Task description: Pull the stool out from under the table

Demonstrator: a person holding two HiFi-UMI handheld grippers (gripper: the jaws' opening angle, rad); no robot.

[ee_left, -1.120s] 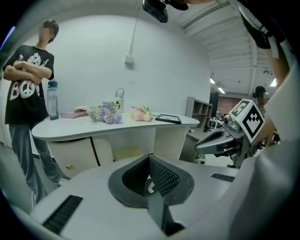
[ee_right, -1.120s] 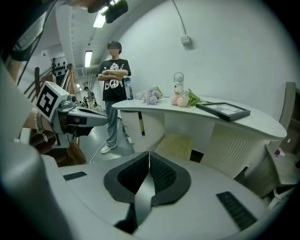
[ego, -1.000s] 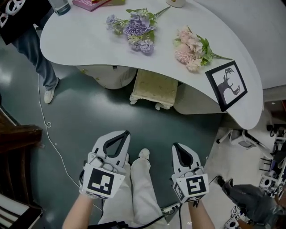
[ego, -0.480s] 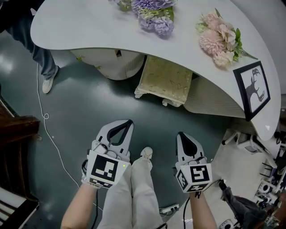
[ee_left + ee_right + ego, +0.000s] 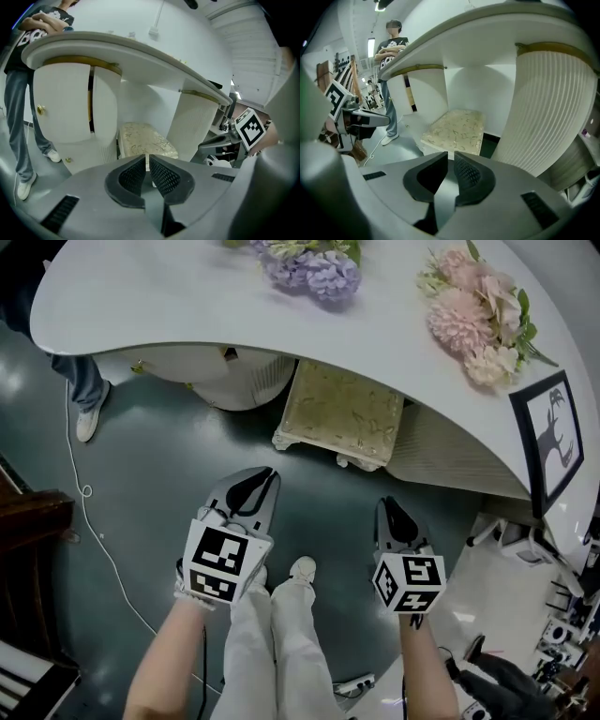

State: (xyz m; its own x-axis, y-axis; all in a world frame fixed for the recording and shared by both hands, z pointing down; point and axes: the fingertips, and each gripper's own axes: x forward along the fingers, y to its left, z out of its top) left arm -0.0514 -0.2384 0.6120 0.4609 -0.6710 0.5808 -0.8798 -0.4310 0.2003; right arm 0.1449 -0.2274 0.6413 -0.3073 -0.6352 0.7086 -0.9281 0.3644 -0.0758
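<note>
Approach: left gripper (image 5: 266, 476) and right gripper (image 5: 387, 506) pressed together, empty, short of the stool (image 5: 339, 415) under the table (image 5: 169, 306) edge; next we spread both and grip.

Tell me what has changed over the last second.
The left gripper and the right gripper have both come closer to the stool, but neither touches it. Nothing was taken hold of or let go. Both grippers' jaws stayed shut and empty, and the stool stayed where it was, partly under the table.
</note>
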